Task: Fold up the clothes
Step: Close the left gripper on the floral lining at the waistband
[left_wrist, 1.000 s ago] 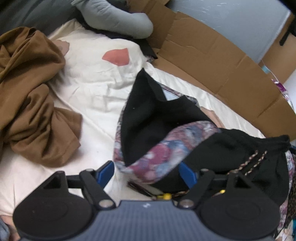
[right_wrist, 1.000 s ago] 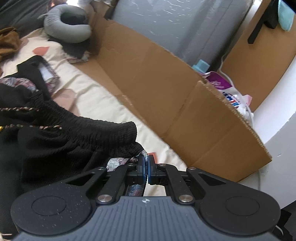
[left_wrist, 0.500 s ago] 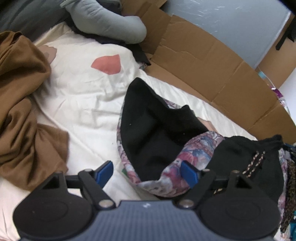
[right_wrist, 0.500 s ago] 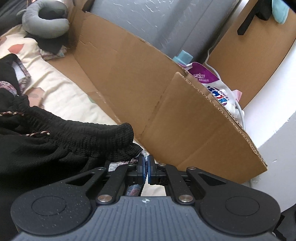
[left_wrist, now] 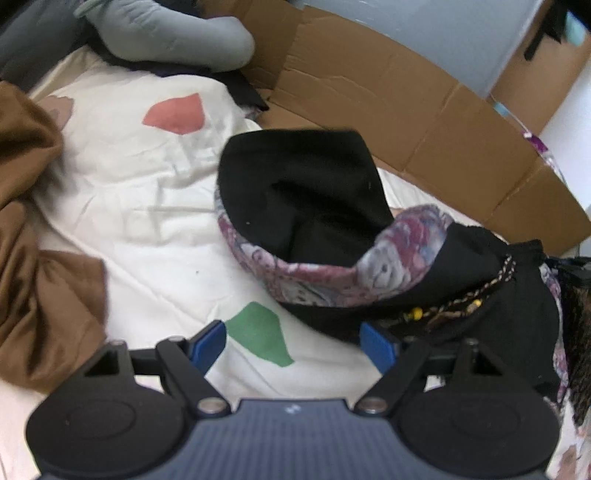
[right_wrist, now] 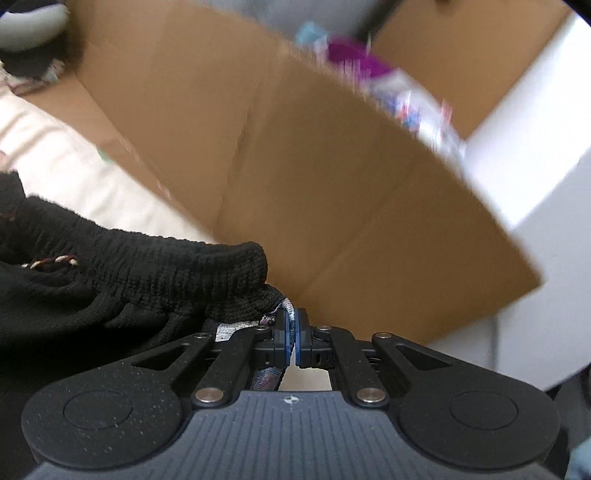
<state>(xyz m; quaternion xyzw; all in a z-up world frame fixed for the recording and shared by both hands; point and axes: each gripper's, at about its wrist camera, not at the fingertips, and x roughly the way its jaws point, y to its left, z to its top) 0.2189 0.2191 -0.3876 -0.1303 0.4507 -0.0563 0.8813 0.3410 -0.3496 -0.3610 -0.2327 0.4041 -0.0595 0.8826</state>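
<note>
Closest to me, the right gripper (right_wrist: 291,338) has its blue pads pinched tight on a thin strip of patterned cloth from the garment (right_wrist: 122,280), whose black ribbed waistband bunches up just left of the pads with a braided cord running through it. The left gripper (left_wrist: 293,341) hangs over the cream bedsheet (left_wrist: 147,206) with its jaws spread wide and nothing between them (the right-hand pad sits just at the near edge of the black cloth, whether touching I cannot tell). A green patch (left_wrist: 262,338) printed on the sheet shows between those pads.

Just beyond the left gripper, the garment (left_wrist: 314,221) lies heaped on the sheet, black fabric folded over so a band of flowery pink-and-grey lining curls across it; its corded waistband trails off toward the right. Left of the garment a brown piece of clothing (left_wrist: 33,258) is crumpled on the sheet, well apart from it. Farther along the sheet there is a red patch (left_wrist: 177,114), and past that a grey neck pillow (left_wrist: 170,33). Behind the garment a flattened cardboard box (left_wrist: 388,92) stands along the far side of the bed; from the right wrist the same cardboard (right_wrist: 295,166) fills the view, blurred
</note>
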